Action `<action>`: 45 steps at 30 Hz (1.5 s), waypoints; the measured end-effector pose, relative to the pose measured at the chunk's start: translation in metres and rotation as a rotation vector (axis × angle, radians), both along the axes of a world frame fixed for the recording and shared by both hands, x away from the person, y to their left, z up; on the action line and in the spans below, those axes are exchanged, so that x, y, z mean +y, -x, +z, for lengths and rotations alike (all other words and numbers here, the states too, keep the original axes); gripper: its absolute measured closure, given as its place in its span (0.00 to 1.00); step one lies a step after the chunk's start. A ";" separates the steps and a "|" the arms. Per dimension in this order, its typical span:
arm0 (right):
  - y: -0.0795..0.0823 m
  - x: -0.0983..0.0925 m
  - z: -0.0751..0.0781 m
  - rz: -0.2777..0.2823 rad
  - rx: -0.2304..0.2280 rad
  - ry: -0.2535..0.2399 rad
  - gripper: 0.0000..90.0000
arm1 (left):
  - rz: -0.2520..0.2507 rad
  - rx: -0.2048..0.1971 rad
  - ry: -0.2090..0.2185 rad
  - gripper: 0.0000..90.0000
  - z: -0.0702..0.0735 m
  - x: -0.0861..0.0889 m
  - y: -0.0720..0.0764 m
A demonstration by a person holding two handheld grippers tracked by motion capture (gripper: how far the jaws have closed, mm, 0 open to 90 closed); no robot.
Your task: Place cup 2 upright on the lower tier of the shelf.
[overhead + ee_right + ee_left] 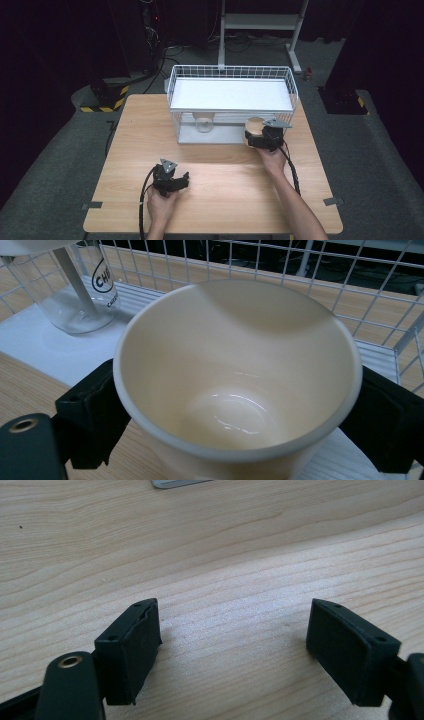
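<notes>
Gripping the cream cup (pixel 235 375) upright, your right tool (pixel 256 136) sits at the wire rack's (pixel 231 72) front edge; left tool (pixel 234 645) open over bare desk (pixel 210 555).

The cream cup (pixel 235 370) is a glossy, round, wide-mouthed vessel, empty inside, with a thick pale rim. It stands roughly upright, mouth up, at the front right corner of the white wire rack (pixel 295 92), just at the edge of the rack's lower white shelf (pixel 45 347).
</notes>
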State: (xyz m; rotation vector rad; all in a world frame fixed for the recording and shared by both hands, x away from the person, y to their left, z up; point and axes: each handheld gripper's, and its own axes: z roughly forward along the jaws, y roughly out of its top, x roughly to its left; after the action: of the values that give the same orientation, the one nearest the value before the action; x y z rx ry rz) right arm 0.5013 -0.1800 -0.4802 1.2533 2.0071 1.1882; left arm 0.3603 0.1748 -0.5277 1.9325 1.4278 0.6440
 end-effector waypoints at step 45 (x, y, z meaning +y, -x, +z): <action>0.001 -0.003 0.001 -0.007 0.022 0.013 0.08 | 0.002 0.004 0.011 0.25 0.000 0.000 0.000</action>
State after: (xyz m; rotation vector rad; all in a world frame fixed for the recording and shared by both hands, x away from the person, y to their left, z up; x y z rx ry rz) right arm 0.5001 -0.1834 -0.4788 1.2711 2.0217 1.1607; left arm 0.3603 0.1750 -0.5277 1.9247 1.4333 0.6326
